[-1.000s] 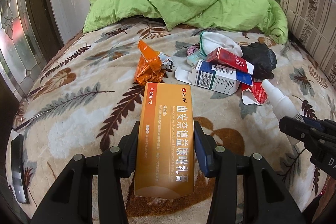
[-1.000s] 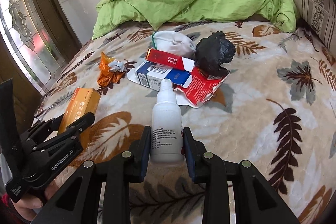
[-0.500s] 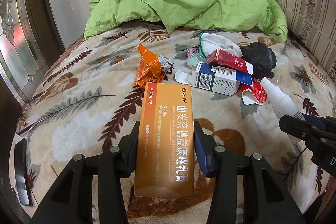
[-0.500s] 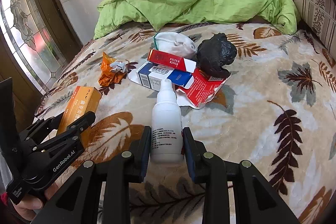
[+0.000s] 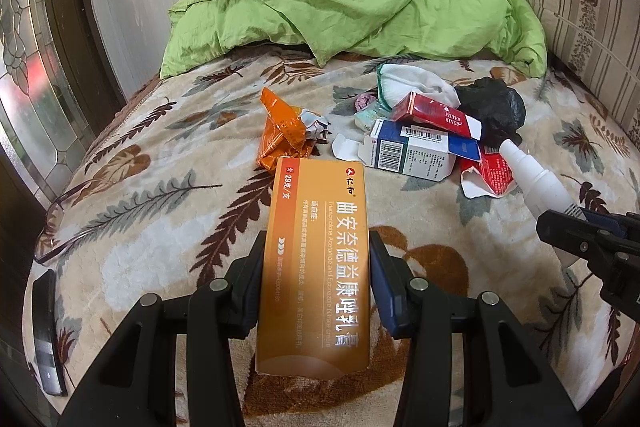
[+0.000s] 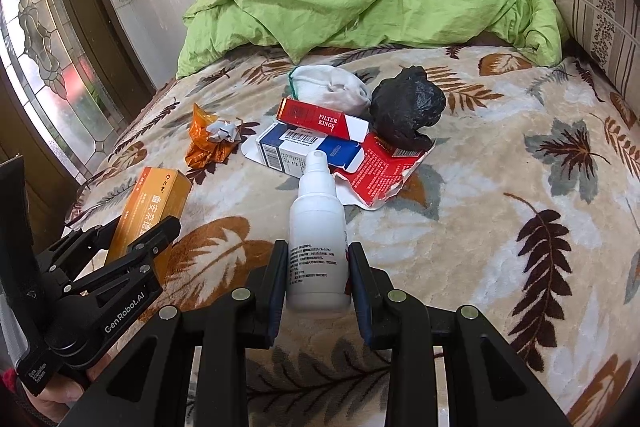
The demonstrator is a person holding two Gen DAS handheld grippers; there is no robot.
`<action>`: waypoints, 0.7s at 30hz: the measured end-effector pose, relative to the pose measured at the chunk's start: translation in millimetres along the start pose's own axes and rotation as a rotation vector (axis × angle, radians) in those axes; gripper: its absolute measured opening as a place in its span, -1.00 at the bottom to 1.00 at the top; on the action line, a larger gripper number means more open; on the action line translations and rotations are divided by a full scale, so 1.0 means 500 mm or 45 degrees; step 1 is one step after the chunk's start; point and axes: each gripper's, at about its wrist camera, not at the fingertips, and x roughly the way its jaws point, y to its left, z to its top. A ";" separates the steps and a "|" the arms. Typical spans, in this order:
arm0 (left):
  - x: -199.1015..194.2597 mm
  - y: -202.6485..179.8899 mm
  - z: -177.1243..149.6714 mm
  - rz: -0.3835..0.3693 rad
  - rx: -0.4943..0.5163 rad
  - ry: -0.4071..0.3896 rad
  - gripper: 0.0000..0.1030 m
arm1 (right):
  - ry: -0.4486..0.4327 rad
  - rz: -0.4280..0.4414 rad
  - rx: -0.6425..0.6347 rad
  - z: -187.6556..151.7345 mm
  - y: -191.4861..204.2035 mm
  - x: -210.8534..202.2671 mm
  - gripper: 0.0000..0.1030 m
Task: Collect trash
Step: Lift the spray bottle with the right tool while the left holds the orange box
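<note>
My left gripper [image 5: 316, 267] is shut on a long orange medicine box [image 5: 316, 255] held lengthwise above the bed; from the right wrist view that box [image 6: 152, 207] and the left gripper [image 6: 132, 239] sit at the lower left. My right gripper [image 6: 318, 267] is shut on a white spray bottle [image 6: 318, 243], nozzle pointing away. In the left wrist view the bottle [image 5: 536, 179] and right gripper [image 5: 584, 239] show at the right edge. On the blanket lie a crumpled orange wrapper [image 5: 282, 131], a blue-white carton [image 5: 412, 151], a red cigarette pack [image 5: 436, 115], a torn red box [image 6: 380, 167] and a black bag [image 6: 406, 107].
A leaf-patterned blanket [image 6: 520, 155] covers the bed. A green quilt [image 5: 340, 3] is heaped at the far end, with a striped cushion [image 5: 588, 27] on the right. White cloth [image 6: 332, 87] lies behind the cartons. A stained-glass door [image 6: 44, 51] stands left. A person's hand [image 6: 52, 395] holds the left gripper.
</note>
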 end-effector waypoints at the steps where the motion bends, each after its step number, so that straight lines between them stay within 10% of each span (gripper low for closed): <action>1: -0.001 -0.003 -0.001 -0.003 -0.004 0.001 -0.12 | -0.002 0.000 0.001 0.000 0.000 -0.001 -0.39; 21: 0.000 -0.002 -0.001 -0.002 0.001 -0.001 -0.13 | -0.011 -0.008 0.007 -0.001 0.000 0.000 -0.39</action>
